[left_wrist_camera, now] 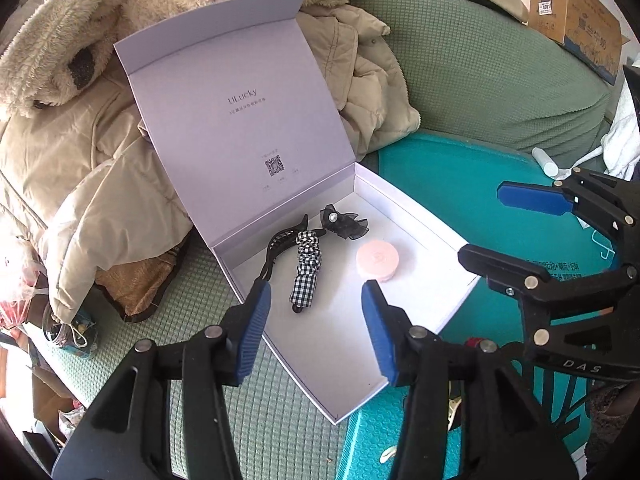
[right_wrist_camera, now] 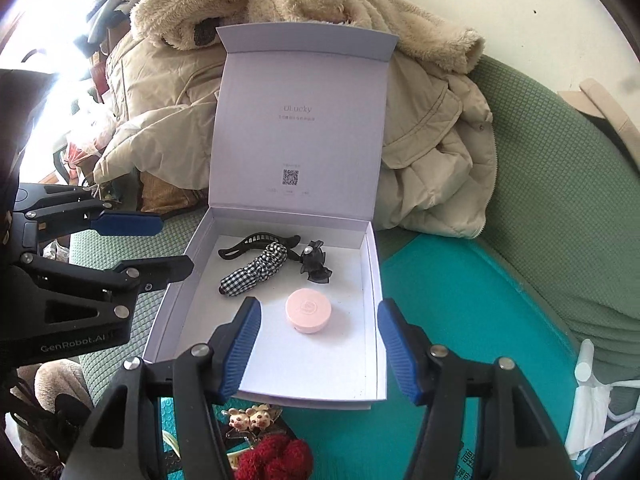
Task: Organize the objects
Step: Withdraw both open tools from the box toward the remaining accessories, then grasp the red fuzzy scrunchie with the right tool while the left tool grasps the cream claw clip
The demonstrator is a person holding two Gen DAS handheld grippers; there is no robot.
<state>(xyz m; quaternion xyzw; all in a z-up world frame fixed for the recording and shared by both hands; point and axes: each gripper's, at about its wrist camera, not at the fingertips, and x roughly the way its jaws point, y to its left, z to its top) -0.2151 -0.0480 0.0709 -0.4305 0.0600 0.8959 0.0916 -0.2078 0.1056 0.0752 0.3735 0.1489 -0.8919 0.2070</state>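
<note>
An open white box (left_wrist_camera: 424,296) (right_wrist_camera: 176,288) with a raised lid lies on a green sofa. In it are a black claw clip (left_wrist_camera: 280,244) (right_wrist_camera: 256,242), a black-and-white gingham scrunchie (left_wrist_camera: 305,268) (right_wrist_camera: 256,268), a black bow clip (left_wrist_camera: 344,224) (right_wrist_camera: 314,266) and a round pink case (left_wrist_camera: 378,261) (right_wrist_camera: 308,310). My left gripper (left_wrist_camera: 316,308) is open and empty over the box's near edge; it also shows in the right wrist view (right_wrist_camera: 160,244). My right gripper (right_wrist_camera: 318,332) is open and empty just in front of the pink case; it also shows in the left wrist view (left_wrist_camera: 480,228).
Beige coats (left_wrist_camera: 80,140) (right_wrist_camera: 432,152) are piled behind the box. A teal mat (left_wrist_camera: 460,184) (right_wrist_camera: 460,320) lies under its right side. A red scrunchie (right_wrist_camera: 276,458) and a bear hair clip (right_wrist_camera: 250,418) lie in front of the box. A cardboard box (left_wrist_camera: 572,12) sits at far right.
</note>
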